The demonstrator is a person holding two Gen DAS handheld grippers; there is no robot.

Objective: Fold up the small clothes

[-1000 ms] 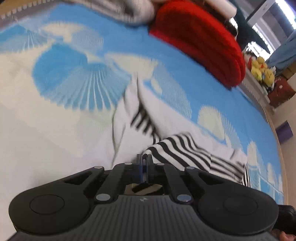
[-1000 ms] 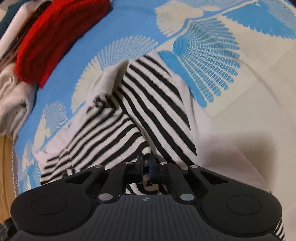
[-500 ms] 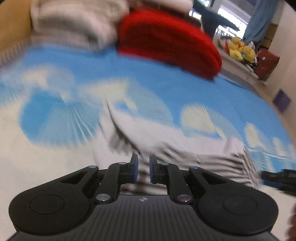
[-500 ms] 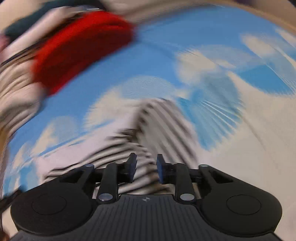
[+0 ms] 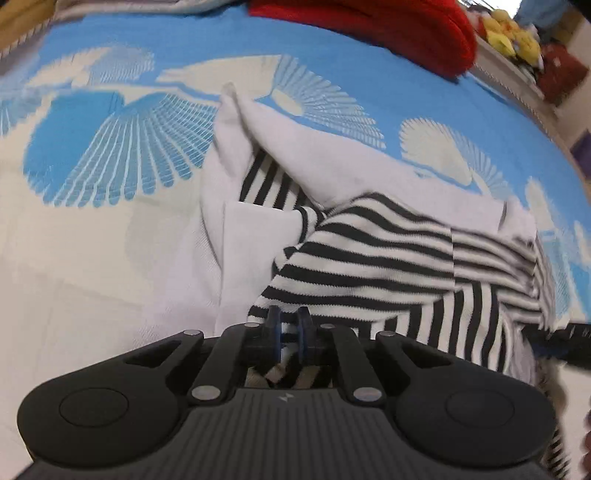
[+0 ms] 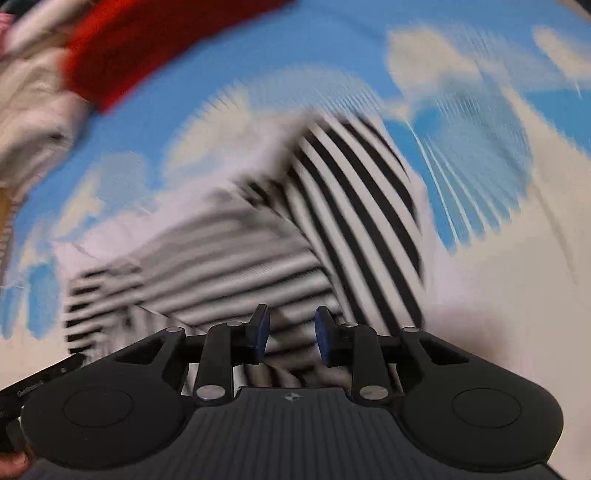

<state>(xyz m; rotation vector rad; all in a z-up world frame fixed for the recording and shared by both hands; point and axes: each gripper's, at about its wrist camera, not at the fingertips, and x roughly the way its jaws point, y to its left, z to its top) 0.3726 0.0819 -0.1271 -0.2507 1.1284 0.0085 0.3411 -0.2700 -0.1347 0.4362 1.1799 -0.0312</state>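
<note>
Left claw: blue pads drawn close with a narrow gap, striped cloth lying between them; firm pinch or not cannot be told. Right claw: pads spread well apart, poised over stripes, gripping nothing. Striped garment: black-and-white bands with plain white panels, crumpled, partly folded over itself, spread on blue-and-cream patterned bedspread directly ahead of both claws. Left wrist view: sharp; white sleeve or point reaching away, red knitted item at far edge, yellow soft toys beyond it. Right wrist view: heavily motion-blurred; same garment, red item upper left, pale cloth heap beside it; details unreadable.
</note>
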